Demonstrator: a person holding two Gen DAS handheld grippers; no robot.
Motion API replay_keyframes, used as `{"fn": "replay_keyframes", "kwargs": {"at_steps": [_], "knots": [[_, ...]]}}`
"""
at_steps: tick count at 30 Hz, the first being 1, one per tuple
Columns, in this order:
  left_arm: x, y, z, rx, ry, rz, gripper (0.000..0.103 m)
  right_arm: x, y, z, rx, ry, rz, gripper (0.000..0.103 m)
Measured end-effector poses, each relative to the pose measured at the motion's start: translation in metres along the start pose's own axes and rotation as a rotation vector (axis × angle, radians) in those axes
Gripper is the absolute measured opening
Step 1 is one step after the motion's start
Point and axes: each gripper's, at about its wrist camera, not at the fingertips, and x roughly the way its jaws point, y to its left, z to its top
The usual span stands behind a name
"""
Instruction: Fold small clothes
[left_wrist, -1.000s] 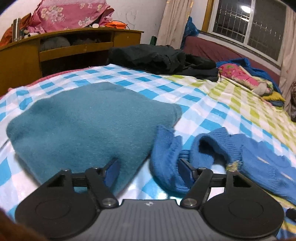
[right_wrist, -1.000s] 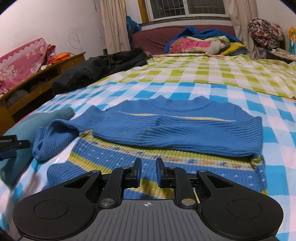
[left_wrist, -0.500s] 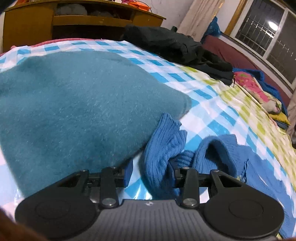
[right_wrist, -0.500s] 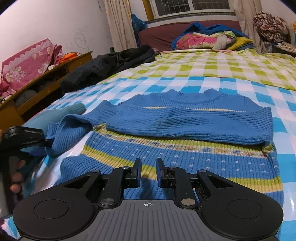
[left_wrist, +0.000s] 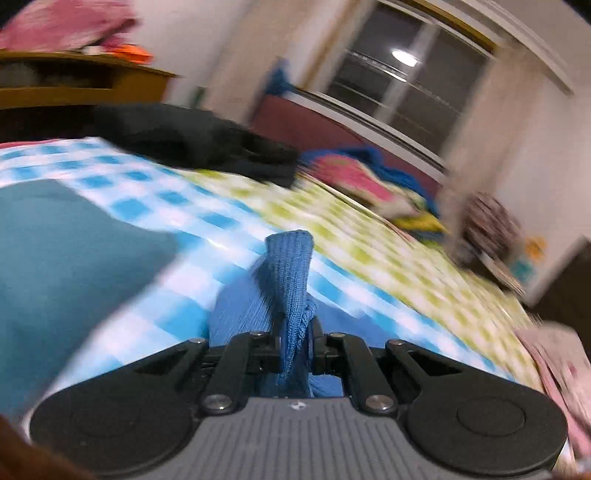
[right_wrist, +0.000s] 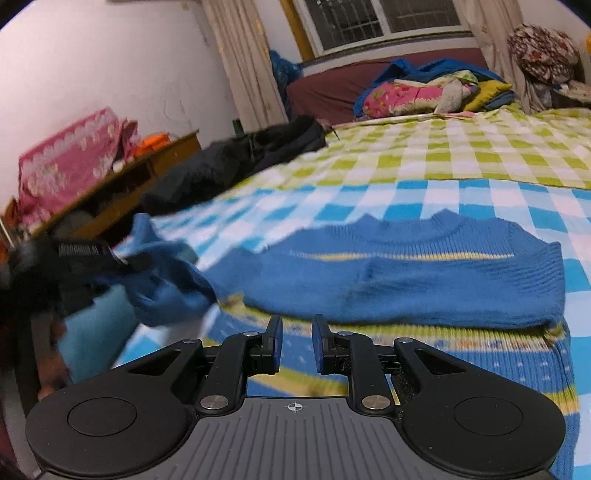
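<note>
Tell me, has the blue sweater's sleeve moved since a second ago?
Yes. The sleeve is clamped in the left hand-held gripper and lifted off the checked bedspread, no longer lying beside the teal cloth.

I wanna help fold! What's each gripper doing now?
Left gripper: shut on the blue sweater sleeve.
Right gripper: open, holding nothing.

1 blue sweater (right_wrist: 424, 280), 1 teal cloth (left_wrist: 62, 251), 2 grippers: left (left_wrist: 295, 338), right (right_wrist: 294, 341).
</note>
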Motion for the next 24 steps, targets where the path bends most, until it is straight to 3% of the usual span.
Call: {"fn": "replay_keyframes", "kwargs": {"at_steps": [5,9,12,18,20,22,24], "knots": [[0.016,-0.026,-0.037,0.166,0.112,-0.041,0.016,-0.001,-0.010,0.013,0.076,-0.014,0.016,0.019],[0.015,-0.037,-0.053,0.244,0.148,-0.065,0.016,0.010,-0.017,0.017,0.122,0.018,0.080,0.033],[0.011,-0.043,-0.057,0.265,0.146,-0.091,0.016,0.024,-0.017,0.020,0.150,0.054,0.139,0.036],[0.010,-0.040,-0.058,0.280,0.148,-0.104,0.016,0.057,-0.009,0.027,0.182,0.153,0.159,0.037],[0.011,-0.038,-0.058,0.276,0.148,-0.107,0.017,0.062,-0.005,0.028,0.179,0.176,0.146,0.031],[0.011,-0.037,-0.057,0.267,0.150,-0.105,0.017,0.064,-0.001,0.029,0.155,0.186,0.132,0.010],[0.009,-0.036,-0.056,0.267,0.135,-0.090,0.022,0.065,0.001,0.032,0.153,0.194,0.131,0.009]]}}
